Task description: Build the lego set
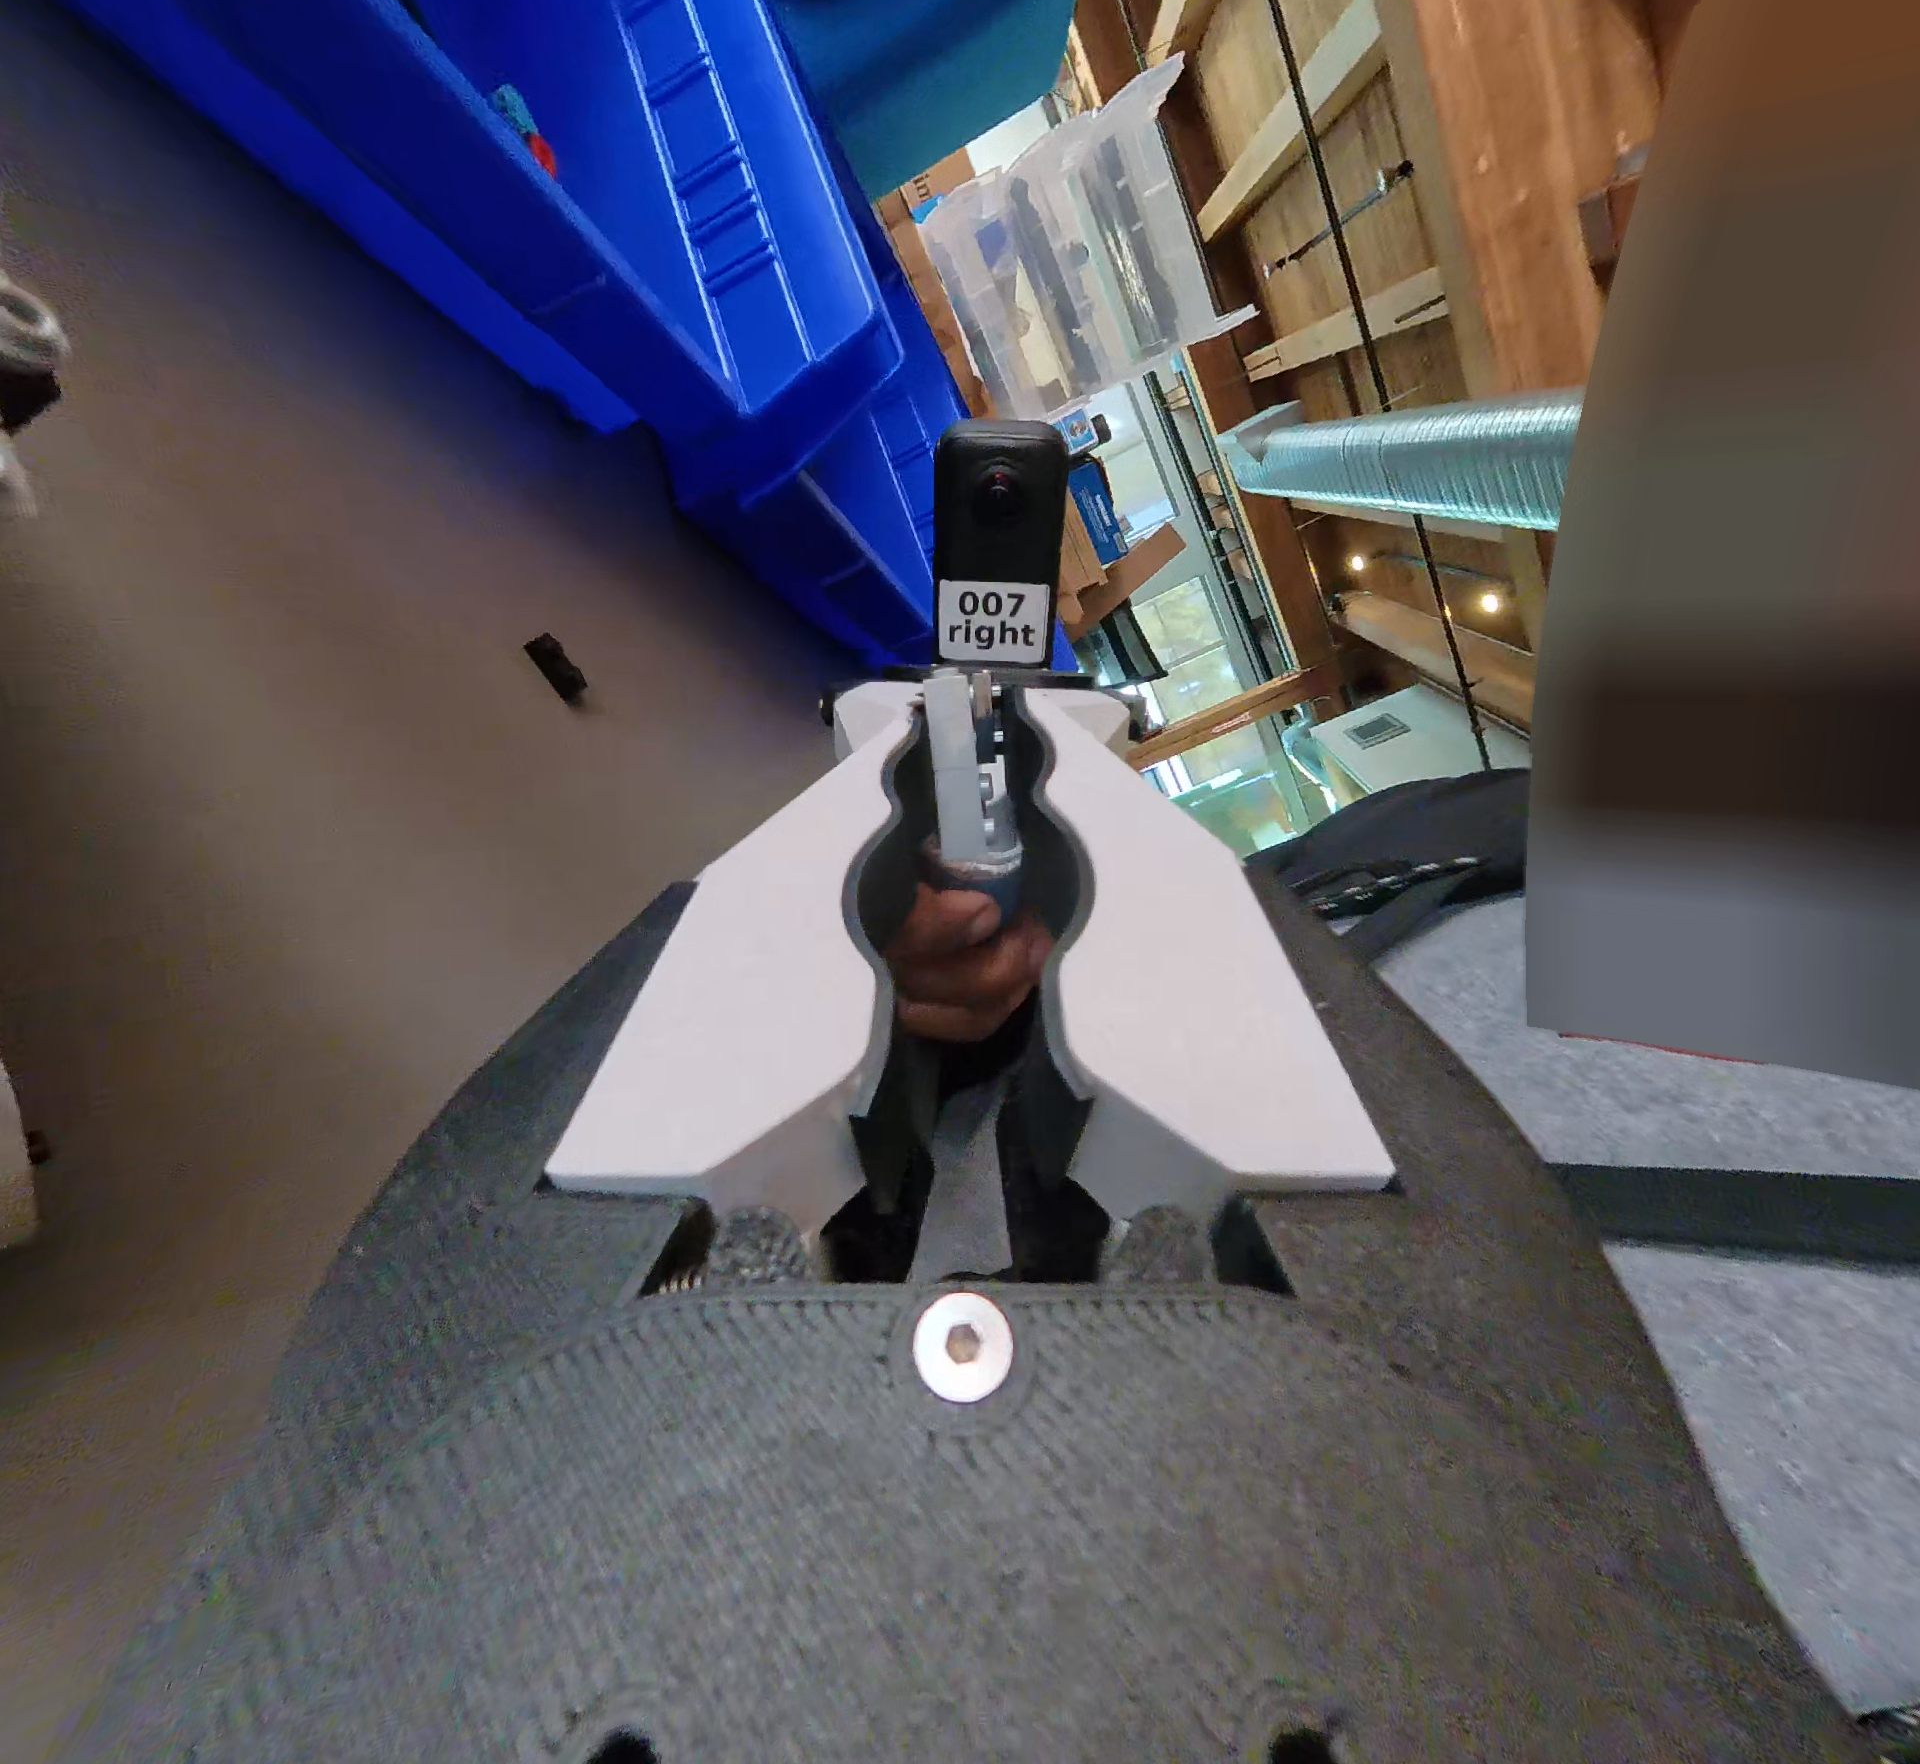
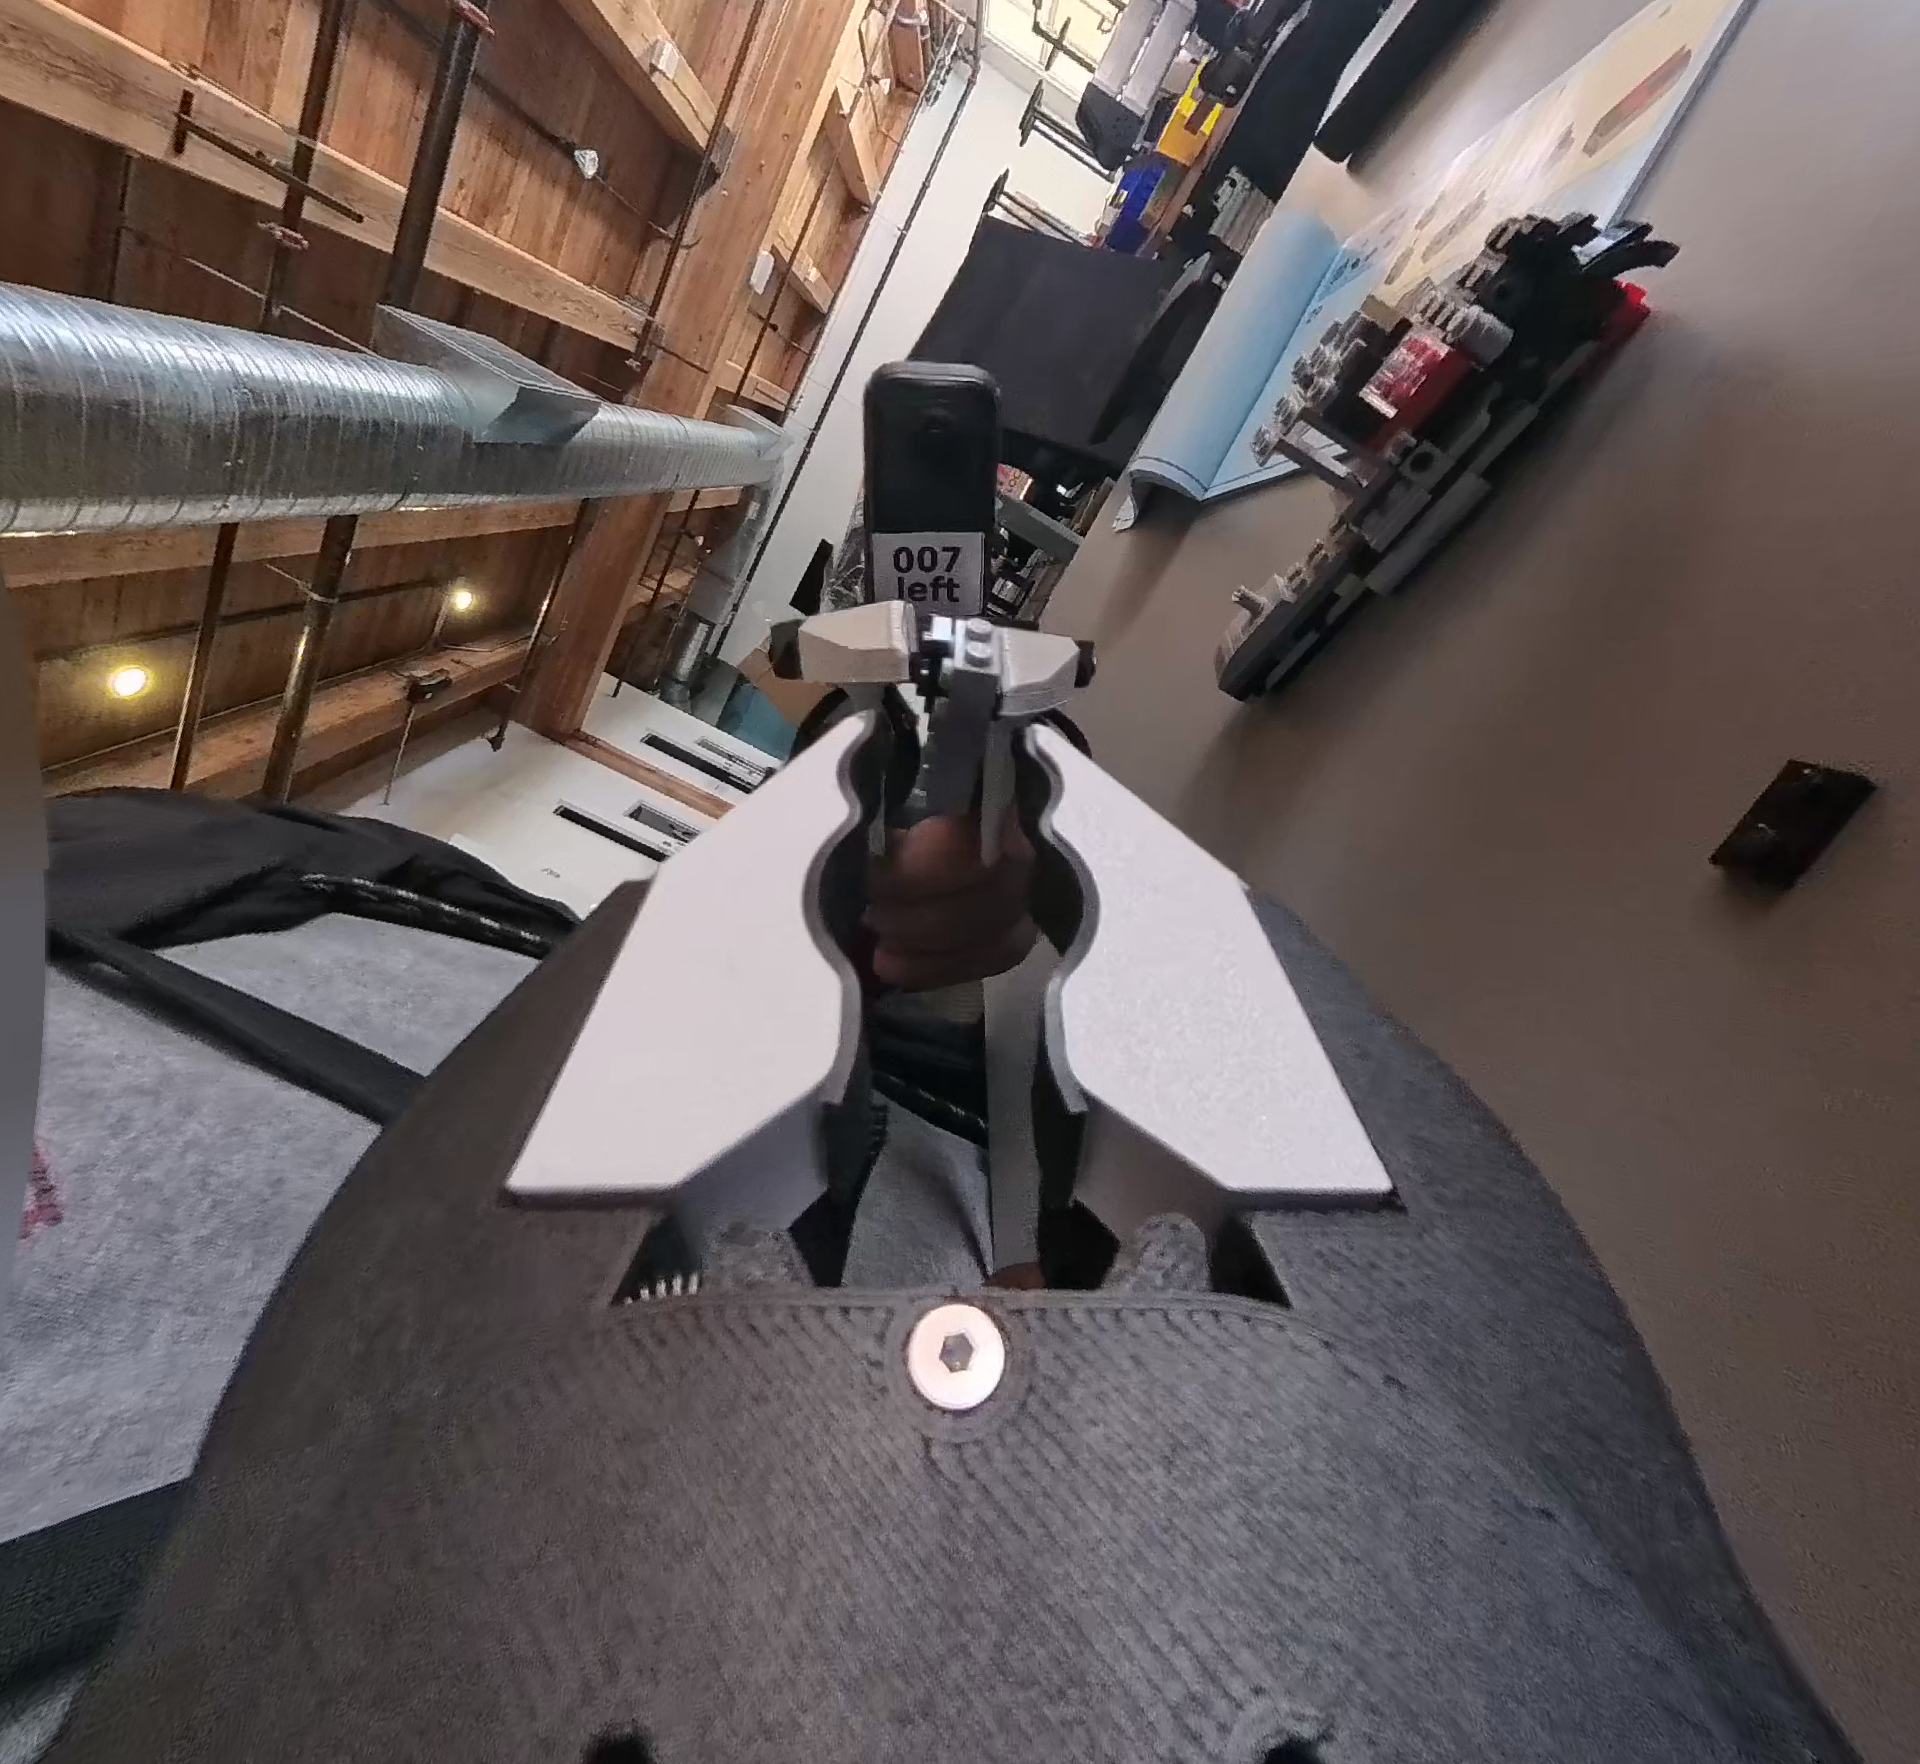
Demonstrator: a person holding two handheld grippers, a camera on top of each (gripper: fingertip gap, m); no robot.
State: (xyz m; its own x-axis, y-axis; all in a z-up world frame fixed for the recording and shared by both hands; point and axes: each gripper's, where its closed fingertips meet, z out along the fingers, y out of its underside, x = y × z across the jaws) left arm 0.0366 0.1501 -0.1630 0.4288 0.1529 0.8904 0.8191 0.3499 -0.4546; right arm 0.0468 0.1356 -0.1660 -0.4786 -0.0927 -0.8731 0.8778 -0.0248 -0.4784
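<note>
Both grippers are up off the table, nose to nose, and a slim grey lego piece (image 1: 964, 784) is caught between them. The left gripper (image 1: 961, 727) has its white fingers (image 1: 769, 945) drawn in close around the near end of the piece, pinching it at the tips. The right gripper (image 2: 951, 738) looks to be doing the same from the other side, jaws nearly together on the grey strip. In the right wrist view the strip (image 2: 961, 727) runs from the right tips up to the left gripper's tips, with a small studded plate (image 2: 977, 639) at the far end, right at the left gripper's jaws. This reads as a mid-air join or a handover. The rest of the model (image 2: 1434, 436) sits well apart on the brown table (image 2: 1455, 1091), beside the open instruction booklet (image 2: 1507, 156), and a loose black piece (image 2: 1792, 821) lies on its own nearer by. Blue bins (image 1: 623, 156) line the table edge in the left wrist view. The risk is plain: two tools on one thin part, tilted, over open tabletop. If the two push off-axis, the strip could twist in the tips or the little plate could pop off. If one lets go before the other has a firm bite, the piece drops and could skitter away. A hard squeeze could also split the sub-assembly at its joints.
</note>
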